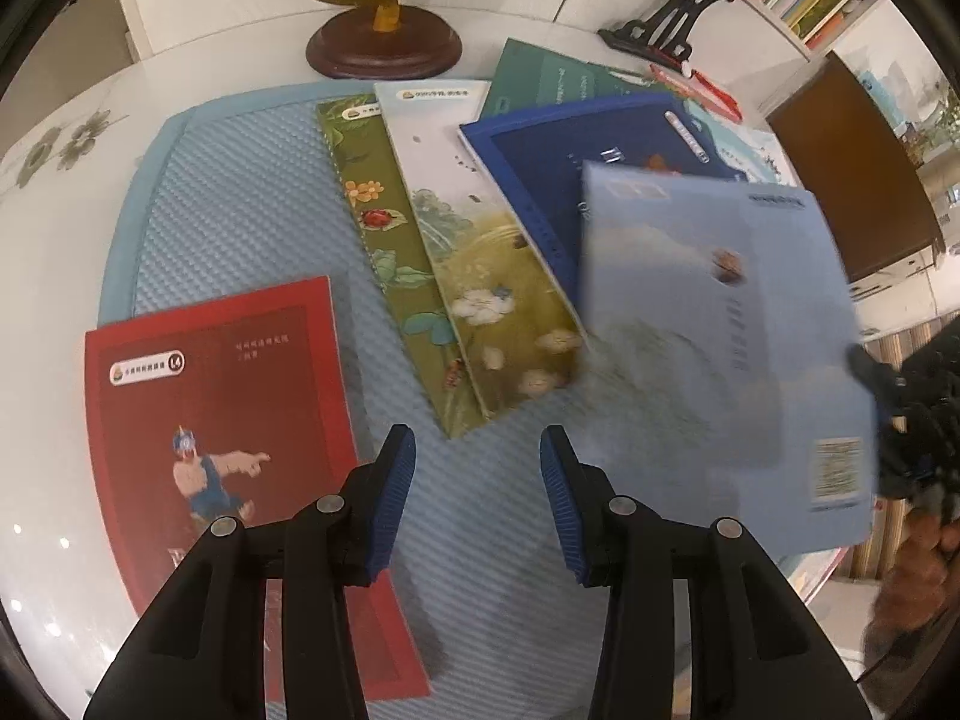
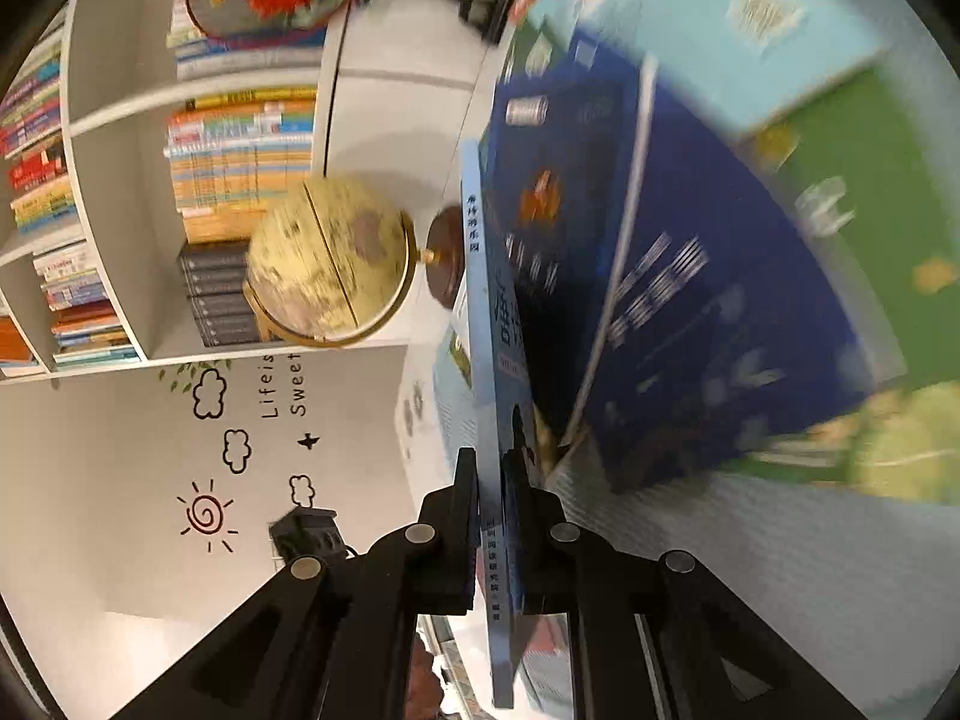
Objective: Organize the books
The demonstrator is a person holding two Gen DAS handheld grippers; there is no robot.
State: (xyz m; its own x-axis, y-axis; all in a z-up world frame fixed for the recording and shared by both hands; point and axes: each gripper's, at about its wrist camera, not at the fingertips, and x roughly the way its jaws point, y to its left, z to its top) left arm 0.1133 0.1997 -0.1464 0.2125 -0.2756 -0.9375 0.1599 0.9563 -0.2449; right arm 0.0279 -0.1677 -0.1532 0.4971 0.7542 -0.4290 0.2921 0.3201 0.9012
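Left gripper (image 1: 477, 468): lower centre, jaws wide apart, holding nothing; keep it clear.
Right gripper (image 2: 492, 468): clamped on the light blue book (image 1: 720, 324), centre right; lift it level.
Red book (image 1: 240, 420): lower left; probable stacking base.
Fanned books (image 1: 480, 252): upper centre.

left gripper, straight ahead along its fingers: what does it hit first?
Probably the blue mat: the open left gripper points at bare mat between the red book and the green flower book. Depth is unclear.
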